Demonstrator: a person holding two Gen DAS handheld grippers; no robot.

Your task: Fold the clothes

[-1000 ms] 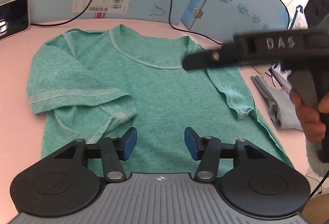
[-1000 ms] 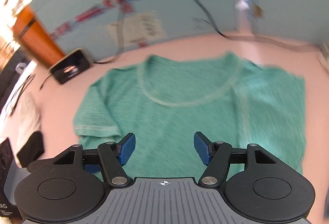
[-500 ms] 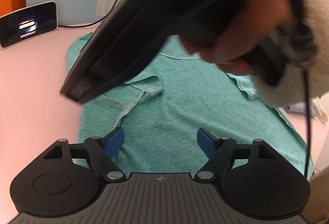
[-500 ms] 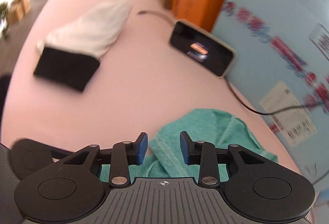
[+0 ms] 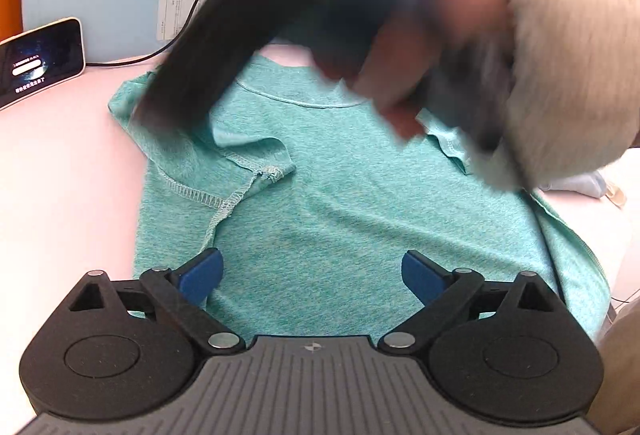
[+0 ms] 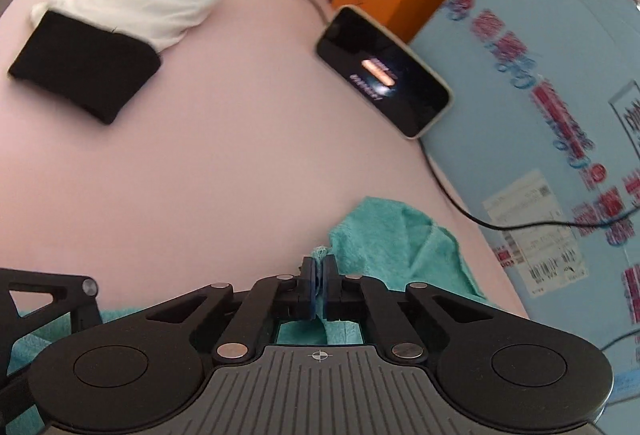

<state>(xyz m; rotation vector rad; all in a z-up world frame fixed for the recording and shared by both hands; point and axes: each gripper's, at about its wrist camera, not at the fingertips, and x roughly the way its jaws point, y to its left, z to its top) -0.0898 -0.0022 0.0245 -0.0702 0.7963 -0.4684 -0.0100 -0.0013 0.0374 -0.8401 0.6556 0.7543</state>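
**Q:** Where is the shirt?

**A:** I see the teal T-shirt (image 5: 340,203) lying flat on the pink table (image 5: 60,195), its collar toward a light blue board (image 5: 120,3). A phone (image 6: 384,71) rests near that board.

**Q:** And your grippers?

**A:** My left gripper (image 5: 312,275) hovers over the shirt's lower part, jaws just widened and spread, nothing between them. My right gripper (image 6: 319,291) has just closed; its blue pads pinch the shirt's sleeve edge. The right hand (image 5: 420,47), in a fuzzy cuff, reaches across the shirt.
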